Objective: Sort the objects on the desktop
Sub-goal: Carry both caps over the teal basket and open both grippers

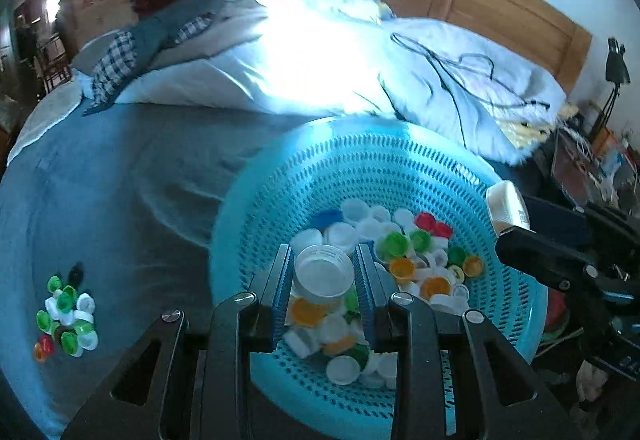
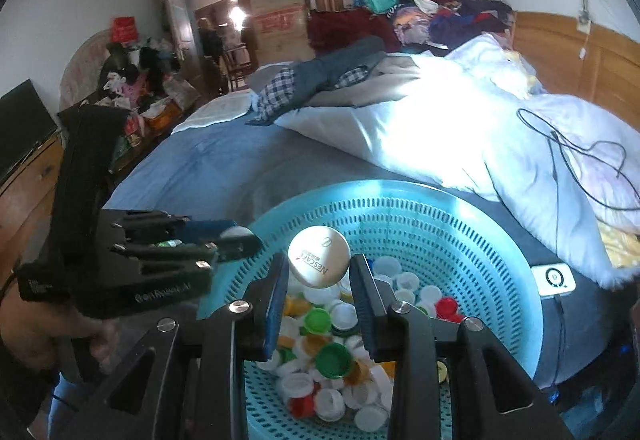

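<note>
My left gripper [image 1: 324,257] is shut on a white bottle cap [image 1: 322,274], hollow side up, above the near part of a light-blue perforated basket [image 1: 280,176]. The basket holds several loose caps [image 1: 404,252] in white, green, orange, red and blue. A small pile of caps [image 1: 66,316], mostly green and white, lies on the blue sheet at the left. My right gripper [image 2: 319,263] is shut on a round white Nescafe lid [image 2: 319,256] over the same basket [image 2: 460,224]. In the right wrist view the left gripper [image 2: 240,237] reaches in from the left with its white cap.
The basket sits on a bed with a blue sheet [image 1: 120,180]. A white duvet [image 1: 320,72] with a black cable [image 1: 448,68] lies behind it, and a heap of clothes [image 2: 432,12] further back. A white device [image 2: 554,279] rests beside the basket. A hand [image 2: 44,332] holds the left gripper.
</note>
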Demonstrator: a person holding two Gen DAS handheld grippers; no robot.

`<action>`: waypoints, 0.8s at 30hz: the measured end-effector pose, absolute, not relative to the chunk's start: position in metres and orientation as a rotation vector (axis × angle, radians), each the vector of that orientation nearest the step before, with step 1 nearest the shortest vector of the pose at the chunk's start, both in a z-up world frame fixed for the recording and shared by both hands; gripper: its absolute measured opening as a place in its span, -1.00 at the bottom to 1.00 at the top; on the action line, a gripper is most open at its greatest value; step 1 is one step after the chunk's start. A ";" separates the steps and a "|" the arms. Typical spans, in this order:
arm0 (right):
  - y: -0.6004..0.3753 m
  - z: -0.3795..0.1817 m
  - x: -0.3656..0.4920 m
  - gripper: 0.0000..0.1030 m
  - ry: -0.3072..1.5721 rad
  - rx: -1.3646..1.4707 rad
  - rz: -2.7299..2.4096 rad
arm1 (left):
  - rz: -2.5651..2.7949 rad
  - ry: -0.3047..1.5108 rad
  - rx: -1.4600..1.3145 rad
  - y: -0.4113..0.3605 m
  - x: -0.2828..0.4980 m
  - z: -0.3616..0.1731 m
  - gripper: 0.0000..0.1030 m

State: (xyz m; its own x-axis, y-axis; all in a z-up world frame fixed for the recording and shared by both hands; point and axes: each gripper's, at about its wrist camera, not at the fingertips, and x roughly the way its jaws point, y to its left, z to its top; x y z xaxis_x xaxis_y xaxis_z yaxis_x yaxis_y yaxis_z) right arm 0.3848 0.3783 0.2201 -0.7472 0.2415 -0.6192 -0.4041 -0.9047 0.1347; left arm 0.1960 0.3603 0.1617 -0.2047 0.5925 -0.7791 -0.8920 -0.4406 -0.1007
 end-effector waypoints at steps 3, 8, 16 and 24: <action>0.380 0.217 0.388 -0.32 0.390 -0.883 2.618 | 1.814 0.482 -0.956 0.364 0.201 0.158 -0.50; 0.383 0.216 0.388 -0.32 0.403 -0.883 2.618 | 1.824 0.497 -0.950 0.365 0.204 0.159 -0.50; 0.381 0.211 0.390 -0.32 0.410 -0.887 2.618 | 1.829 0.501 -0.950 0.368 0.206 0.158 -0.50; 0.384 0.211 0.388 -0.30 0.403 -0.886 2.608 | 1.836 0.496 -0.948 0.368 0.204 0.156 -0.45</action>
State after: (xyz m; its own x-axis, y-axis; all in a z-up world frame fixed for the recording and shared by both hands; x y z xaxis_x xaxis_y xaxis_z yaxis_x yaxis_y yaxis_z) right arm 0.3877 0.3838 0.2106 -0.7404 0.2387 -0.6284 -0.4171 -0.8962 0.1510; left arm 0.2037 0.3681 0.1562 -0.2228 0.5756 -0.7868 -0.8936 -0.4431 -0.0712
